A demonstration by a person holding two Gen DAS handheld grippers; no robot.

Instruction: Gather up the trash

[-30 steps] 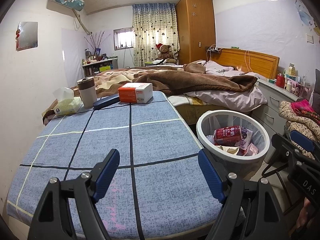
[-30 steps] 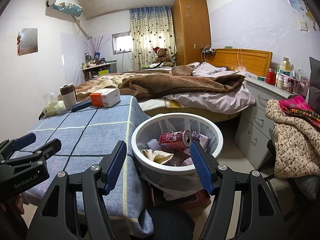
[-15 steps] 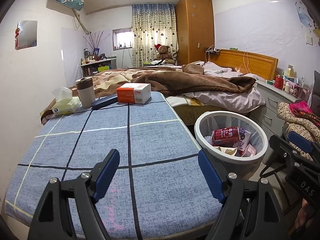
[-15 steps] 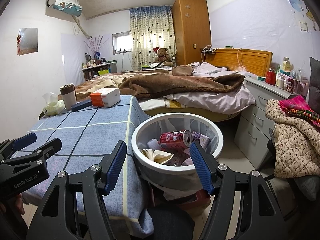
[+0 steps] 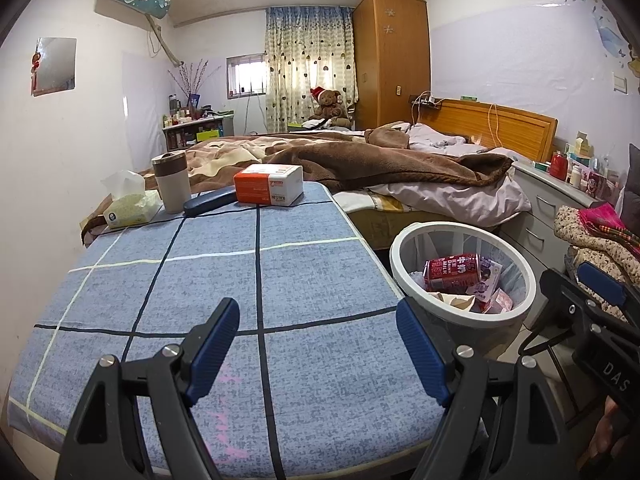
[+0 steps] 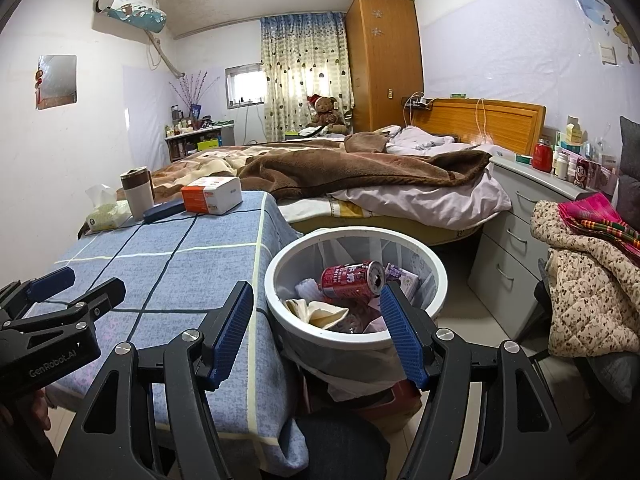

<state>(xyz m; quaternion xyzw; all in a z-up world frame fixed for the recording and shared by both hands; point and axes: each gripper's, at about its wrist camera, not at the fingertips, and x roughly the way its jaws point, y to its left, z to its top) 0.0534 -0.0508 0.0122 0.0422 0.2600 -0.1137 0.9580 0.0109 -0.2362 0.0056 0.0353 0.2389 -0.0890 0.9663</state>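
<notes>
A white round trash bin [image 5: 400, 276] [image 6: 276, 304] stands on the floor beside the table. In it lie a red milk can [image 5: 452, 274] [image 6: 352, 280], crumpled paper [image 6: 320, 312] and small wrappers [image 5: 490, 276]. My left gripper [image 5: 318, 344] hovers open over the near part of the blue checked tablecloth [image 5: 200, 280], nothing between its fingers. My right gripper [image 6: 316, 332] is open just in front of the bin's near rim, holding nothing. Each gripper shows at the edge of the other's view: the right gripper [image 5: 592, 304], the left gripper [image 6: 68, 292].
At the table's far end stand a tissue pack [image 5: 126, 208], a tumbler [image 5: 172, 182], a dark case [image 5: 210, 202] and an orange-white box [image 5: 268, 184]. Behind lies a bed with a brown blanket [image 5: 380, 164]. A drawer unit [image 6: 516, 236] and heaped clothes [image 6: 588, 268] are at right.
</notes>
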